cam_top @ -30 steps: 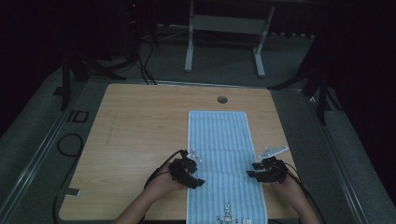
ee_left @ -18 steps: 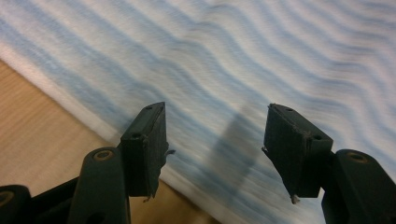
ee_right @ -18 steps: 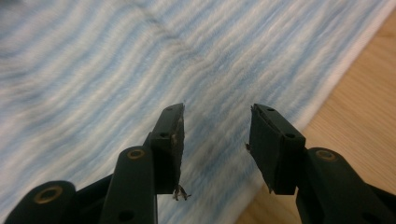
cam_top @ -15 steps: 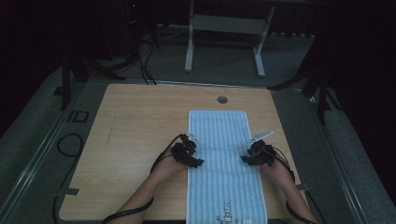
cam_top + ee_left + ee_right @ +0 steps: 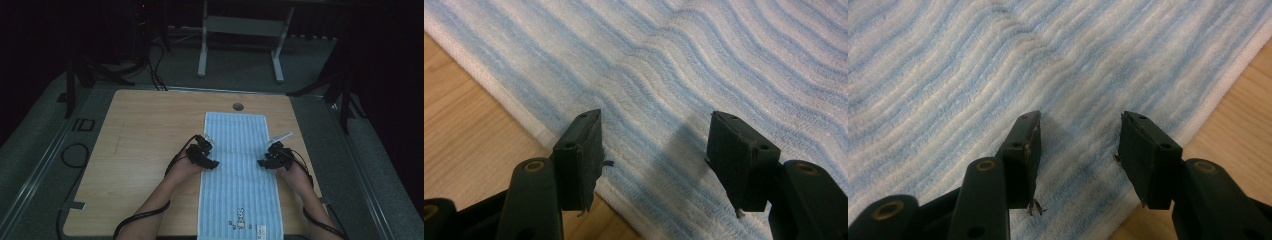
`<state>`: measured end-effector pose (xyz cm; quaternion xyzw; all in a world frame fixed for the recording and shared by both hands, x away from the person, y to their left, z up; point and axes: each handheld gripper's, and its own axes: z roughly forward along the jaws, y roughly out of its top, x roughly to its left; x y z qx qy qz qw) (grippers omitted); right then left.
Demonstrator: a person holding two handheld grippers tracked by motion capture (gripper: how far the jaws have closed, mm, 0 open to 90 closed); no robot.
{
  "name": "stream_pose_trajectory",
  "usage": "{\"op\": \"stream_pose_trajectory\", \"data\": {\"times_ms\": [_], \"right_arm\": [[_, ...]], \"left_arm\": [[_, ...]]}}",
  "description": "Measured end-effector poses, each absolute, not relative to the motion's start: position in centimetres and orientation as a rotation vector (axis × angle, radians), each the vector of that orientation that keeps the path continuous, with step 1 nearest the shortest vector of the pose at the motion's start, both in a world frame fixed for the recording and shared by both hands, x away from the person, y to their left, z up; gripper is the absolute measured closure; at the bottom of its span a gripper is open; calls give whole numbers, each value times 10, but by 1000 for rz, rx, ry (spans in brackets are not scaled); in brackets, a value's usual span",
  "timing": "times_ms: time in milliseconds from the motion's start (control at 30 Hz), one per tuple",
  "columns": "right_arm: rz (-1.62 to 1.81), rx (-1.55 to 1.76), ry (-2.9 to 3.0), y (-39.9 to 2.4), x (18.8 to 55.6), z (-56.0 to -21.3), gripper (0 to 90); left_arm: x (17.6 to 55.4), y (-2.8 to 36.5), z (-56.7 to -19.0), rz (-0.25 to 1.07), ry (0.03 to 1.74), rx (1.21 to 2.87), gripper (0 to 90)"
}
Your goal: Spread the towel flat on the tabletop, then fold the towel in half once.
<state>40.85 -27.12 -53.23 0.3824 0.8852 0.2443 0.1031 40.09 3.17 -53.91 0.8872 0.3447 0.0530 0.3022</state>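
Observation:
A blue-and-white striped towel lies flat on the wooden table, its long side running away from me. My left gripper sits at the towel's left edge about halfway along, and my right gripper mirrors it at the right edge. In the left gripper view the left gripper is open just above the towel, with the towel's edge under its left jaw. The right gripper is open too, both jaws over the towel just inside its edge. Nothing is pinched.
A small rabbit picture and a label mark the towel's near end. A round cable hole sits in the table just beyond the towel's far end. Bare wood lies to the left. A metal stand is on the floor behind.
Both hands have slid away from me along the towel's two long edges, from nearer the front end to its middle. The towel lies as before.

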Motion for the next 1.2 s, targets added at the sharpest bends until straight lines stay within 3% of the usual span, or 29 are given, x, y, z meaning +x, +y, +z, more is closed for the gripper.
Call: {"op": "stream_pose_trajectory", "data": {"times_ms": [700,1200], "right_arm": [[727,1126,2566,-284,404,-510,407],[636,1327,2478,-290,456,-508,435]], "left_arm": [[387,66,-516,198,1043,2311,368],[439,60,-514,231,1211,2272,368]]}}
